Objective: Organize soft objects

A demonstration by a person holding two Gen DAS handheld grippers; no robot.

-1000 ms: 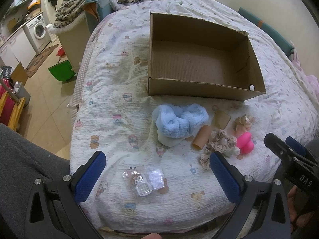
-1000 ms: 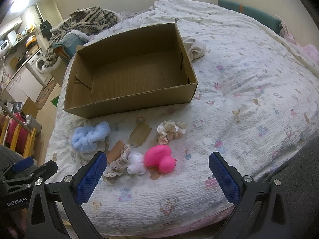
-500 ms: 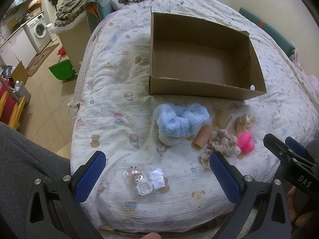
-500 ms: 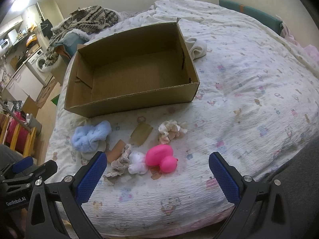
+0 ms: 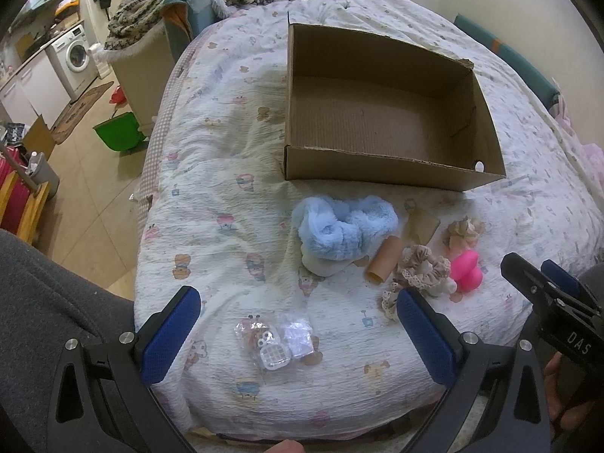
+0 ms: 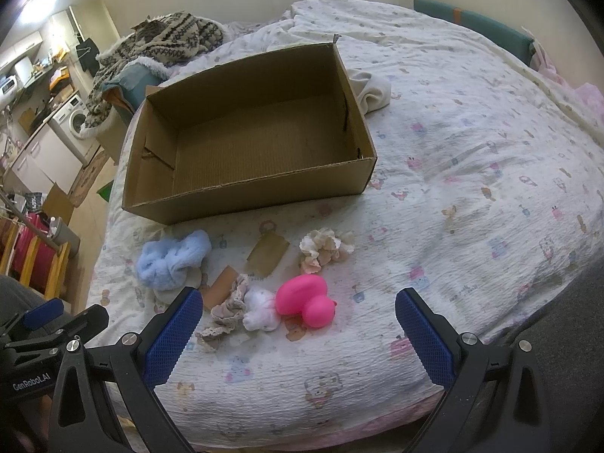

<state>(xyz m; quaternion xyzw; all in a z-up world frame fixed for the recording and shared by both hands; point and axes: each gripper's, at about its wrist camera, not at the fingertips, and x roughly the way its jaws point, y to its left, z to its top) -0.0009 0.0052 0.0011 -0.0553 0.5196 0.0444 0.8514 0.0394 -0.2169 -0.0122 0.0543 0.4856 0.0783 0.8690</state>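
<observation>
Both claws, left claw [image 5: 298, 324] and right claw [image 6: 298, 321], hover spread wide and empty over the bed's near edge; best pinch the pink duck [image 6: 304, 300] squarely there, then lift toward the empty box [image 6: 245, 151] mid-bed.

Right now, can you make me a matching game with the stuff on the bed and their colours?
Things:
1. fluffy scrunchie
2. rubber duck
3. cardboard box
4. lacy scrunchie

Colours:
a. brown
b. beige
c. light blue
d. bright pink

Pairs: 1-c, 2-d, 3-a, 4-b
</observation>
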